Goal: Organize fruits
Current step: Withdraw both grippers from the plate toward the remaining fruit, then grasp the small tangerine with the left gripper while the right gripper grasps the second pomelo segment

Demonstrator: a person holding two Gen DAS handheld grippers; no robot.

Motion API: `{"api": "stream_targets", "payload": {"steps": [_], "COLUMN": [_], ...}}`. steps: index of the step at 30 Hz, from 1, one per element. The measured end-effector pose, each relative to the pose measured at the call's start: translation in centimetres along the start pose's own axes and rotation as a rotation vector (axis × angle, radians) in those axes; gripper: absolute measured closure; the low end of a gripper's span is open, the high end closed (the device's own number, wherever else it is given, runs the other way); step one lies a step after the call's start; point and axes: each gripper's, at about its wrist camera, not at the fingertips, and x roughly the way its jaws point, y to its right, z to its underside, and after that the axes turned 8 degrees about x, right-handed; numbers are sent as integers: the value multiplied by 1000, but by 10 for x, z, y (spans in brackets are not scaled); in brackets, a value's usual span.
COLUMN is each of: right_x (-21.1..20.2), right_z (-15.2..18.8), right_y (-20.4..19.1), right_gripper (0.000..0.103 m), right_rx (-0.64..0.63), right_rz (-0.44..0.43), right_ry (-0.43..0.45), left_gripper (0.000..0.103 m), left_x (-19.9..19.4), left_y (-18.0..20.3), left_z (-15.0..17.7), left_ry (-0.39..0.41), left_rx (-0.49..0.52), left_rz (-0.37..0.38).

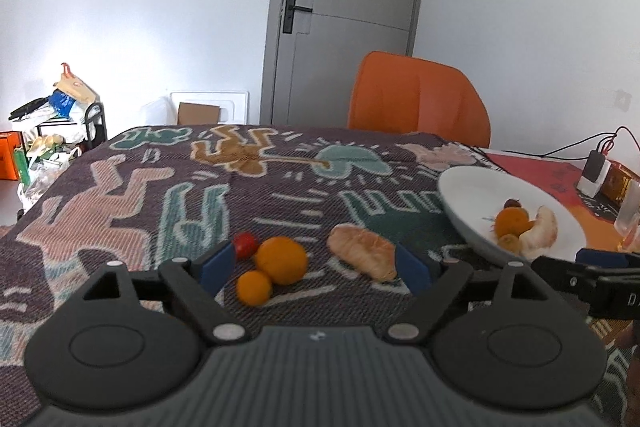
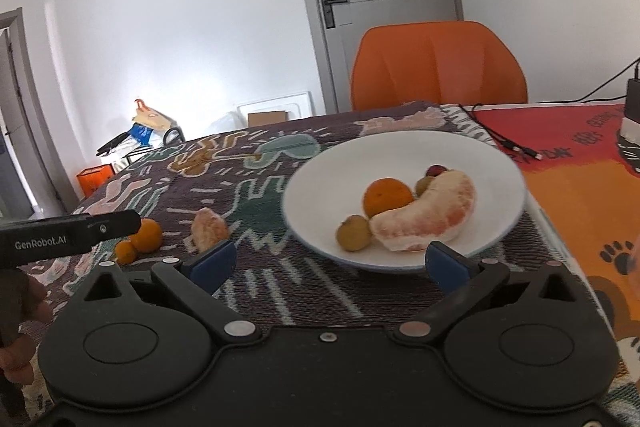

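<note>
A: Both our grippers stand with jaws wide and nothing between the pads. The left gripper faces the fruit still lying on the patterned cloth, all of it to the left of the white plate: a big orange, a small orange touching it, a red cherry tomato just behind them, and a pomelo wedge nearest the plate.

B: And the right gripper hangs over the plate's near rim. On the plate we have another orange, a larger pomelo piece, two small yellowish fruits and a dark red one behind.

A: What worries us?

B: The round ones. If we close off-centre on the big orange, it may roll and knock the small one away. The wedge looks soft, so a hard squeeze could crush it.

A: The plate sits close to the table edge on the right; a shove from our right gripper might push it over.

B: Any writing?

A: "GenRobot.AI" on the left gripper's side, seen from the right wrist. The red mat right of the plate carries letters, too blurred to read.
</note>
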Motion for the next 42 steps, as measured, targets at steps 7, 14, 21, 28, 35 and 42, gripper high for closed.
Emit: {"api": "stream_targets", "payload": {"steps": [7,14,21,28,35,42], "right_x": [5,9,12,16,26,41], "right_z": [1,4,4,3,2,1], "right_y": [-14,-28,-37,-48,-63,-76], "right_gripper": [0,0,0,0,4,26], "right_rx": [-13,-40,-54,-70,-110,-144], "right_rz": [-24,-45,-57,-86,-119,-155], "right_ry": [-13,-29,-36,-44,-59,-99], "left_gripper": [18,37,57,83,83,83], "left_x": [-1,6,16,31,21,7], "left_y": [-16,-28,-36,-43,-51,-62], "left_z": [11,17,20,22,20,17], "left_ry": [-17,-31,-56,-100,-75,-48], "left_rx": [-22,-66,-90,-135,-171,-170], "left_rz": [-17,-9,-4,17,20,1]}}
